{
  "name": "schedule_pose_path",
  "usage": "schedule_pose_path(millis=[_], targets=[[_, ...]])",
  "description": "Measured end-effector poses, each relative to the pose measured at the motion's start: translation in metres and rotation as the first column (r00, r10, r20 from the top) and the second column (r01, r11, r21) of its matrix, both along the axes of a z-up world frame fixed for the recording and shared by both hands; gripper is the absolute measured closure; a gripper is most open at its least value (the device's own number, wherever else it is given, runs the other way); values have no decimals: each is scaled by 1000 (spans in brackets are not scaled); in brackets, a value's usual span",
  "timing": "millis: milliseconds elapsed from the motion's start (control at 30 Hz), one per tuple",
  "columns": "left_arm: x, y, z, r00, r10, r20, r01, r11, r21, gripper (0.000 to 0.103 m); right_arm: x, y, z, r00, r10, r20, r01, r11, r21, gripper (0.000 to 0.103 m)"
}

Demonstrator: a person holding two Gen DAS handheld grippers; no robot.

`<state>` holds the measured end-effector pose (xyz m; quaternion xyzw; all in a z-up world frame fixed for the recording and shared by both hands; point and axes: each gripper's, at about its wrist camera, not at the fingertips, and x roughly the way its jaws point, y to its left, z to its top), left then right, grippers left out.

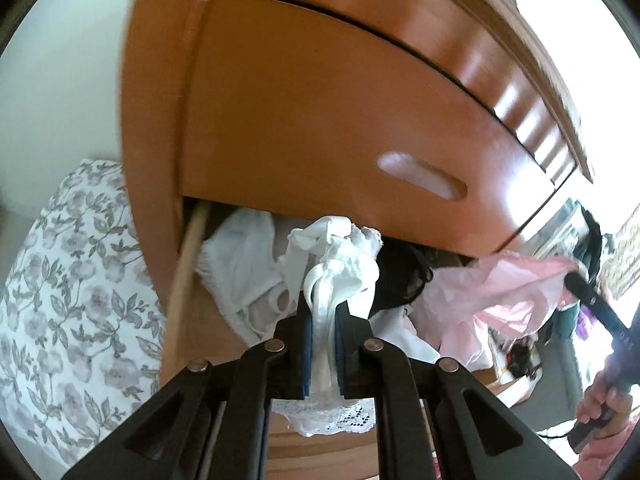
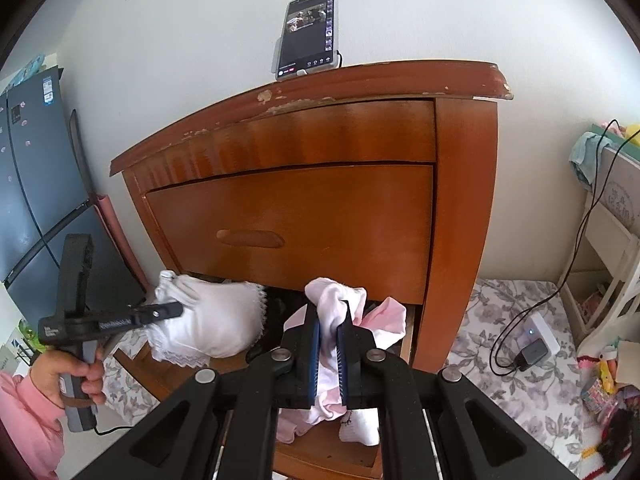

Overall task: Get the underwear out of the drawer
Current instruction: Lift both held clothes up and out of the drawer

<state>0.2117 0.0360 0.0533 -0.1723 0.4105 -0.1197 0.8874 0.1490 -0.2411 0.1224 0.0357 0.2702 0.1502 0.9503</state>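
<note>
Both claws lifting underwear out of the open bottom drawer (image 2: 404, 332).

L claw (image 1: 322, 316) is clenching a white lace-trimmed garment (image 1: 340, 264), bunched w/ part still trailing over the drawer; R claw (image 2: 329, 328) is gripping a pale pink piece (image 2: 334, 300) just above the drawer front, its tail hanging down inside. Risk: trailing cloth is likely snagging on the closed drawer above (image 2: 300, 232) or dragging the black item (image 1: 400, 280) and other clothes out onto the floral floor covering (image 2: 520, 360).

right gripper (image 2: 329, 312) clamped on pink-white underwear (image 2: 334, 300); left gripper (image 2: 176, 308) gripping white lace-edged garment (image 2: 216, 320); open lower drawer (image 2: 288, 364); phone (image 2: 308, 34) atop wooden dresser (image 2: 464, 208).
</note>
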Motion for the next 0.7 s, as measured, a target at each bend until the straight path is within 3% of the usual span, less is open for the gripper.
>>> schedule_pose_path(millis=[233, 700], targets=[[-17, 31, 18, 1000, -5, 23, 9, 988, -155, 94, -5, 2, 5, 1000, 0, -4, 0, 1000, 4, 95], [-28, 44, 89, 995, -47, 90, 73, 947, -313, 95, -25, 11, 42, 998, 6, 65, -9, 999, 36, 95]])
